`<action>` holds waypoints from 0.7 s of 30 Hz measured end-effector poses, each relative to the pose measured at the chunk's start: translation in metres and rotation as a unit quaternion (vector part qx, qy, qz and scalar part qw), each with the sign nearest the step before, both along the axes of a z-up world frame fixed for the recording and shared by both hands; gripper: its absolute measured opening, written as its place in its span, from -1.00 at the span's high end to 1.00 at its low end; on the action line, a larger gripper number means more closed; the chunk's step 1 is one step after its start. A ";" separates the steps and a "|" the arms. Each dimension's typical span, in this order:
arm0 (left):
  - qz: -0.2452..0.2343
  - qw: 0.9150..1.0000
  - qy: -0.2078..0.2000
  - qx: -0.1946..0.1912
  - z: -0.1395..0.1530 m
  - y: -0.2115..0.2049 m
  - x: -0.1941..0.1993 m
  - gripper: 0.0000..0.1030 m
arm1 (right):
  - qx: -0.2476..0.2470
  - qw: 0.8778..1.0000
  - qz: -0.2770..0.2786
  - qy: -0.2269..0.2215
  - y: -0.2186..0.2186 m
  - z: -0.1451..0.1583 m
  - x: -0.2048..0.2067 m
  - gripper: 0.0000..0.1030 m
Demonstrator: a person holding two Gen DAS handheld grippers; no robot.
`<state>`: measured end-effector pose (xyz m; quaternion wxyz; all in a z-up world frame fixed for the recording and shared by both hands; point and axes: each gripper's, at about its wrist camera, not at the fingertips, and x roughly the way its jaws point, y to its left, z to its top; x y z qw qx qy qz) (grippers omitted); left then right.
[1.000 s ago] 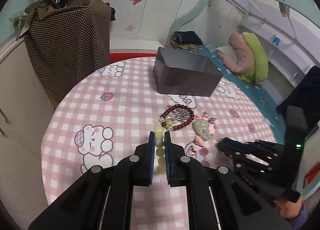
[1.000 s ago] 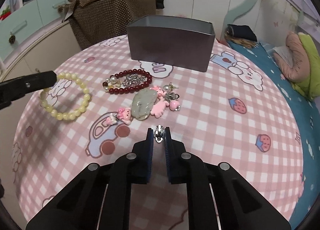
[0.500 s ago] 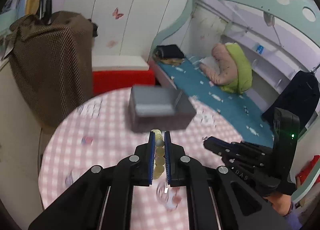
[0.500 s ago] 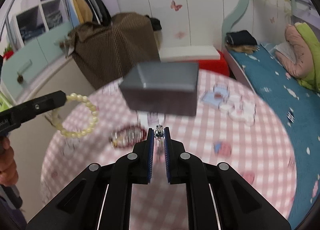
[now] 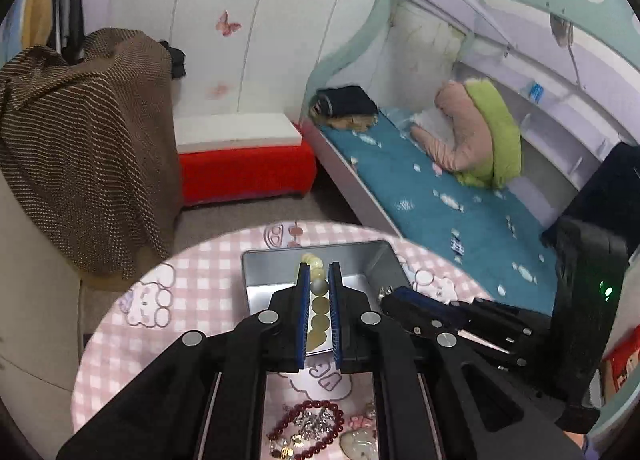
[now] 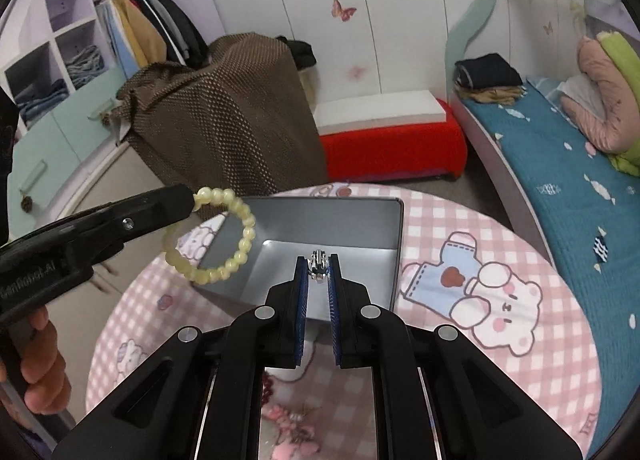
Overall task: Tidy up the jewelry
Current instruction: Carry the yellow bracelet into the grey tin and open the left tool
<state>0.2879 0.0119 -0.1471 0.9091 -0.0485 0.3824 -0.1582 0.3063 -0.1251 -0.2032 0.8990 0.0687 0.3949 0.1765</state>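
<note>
Both claws above tin [image 6: 394,228] rim

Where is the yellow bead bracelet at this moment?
The yellow bead bracelet hangs from the left gripper, held in the air over the left edge of the open grey tin, left of the right gripper.

Left gripper [image 5: 319,287] clamped, right gripper [image 6: 318,273] clamped

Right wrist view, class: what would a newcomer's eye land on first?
The pale yellow bead bracelet dangling from the left hand-held gripper over the grey metal box. Next, the small silver clip pinched in the right hand-held gripper, above the box's open interior.
</note>
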 end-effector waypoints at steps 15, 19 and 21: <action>0.020 0.998 0.061 0.016 -0.053 0.002 0.020 0.60 | -0.009 1.000 0.008 0.018 0.008 -0.021 0.013 0.79; 0.021 0.998 0.050 0.016 -0.047 0.004 0.012 0.16 | 0.000 1.000 0.003 0.020 0.006 -0.020 0.011 0.76; 0.020 0.999 0.045 0.011 -0.043 0.005 0.008 0.15 | 0.005 1.000 -0.001 0.020 0.003 -0.020 0.009 0.76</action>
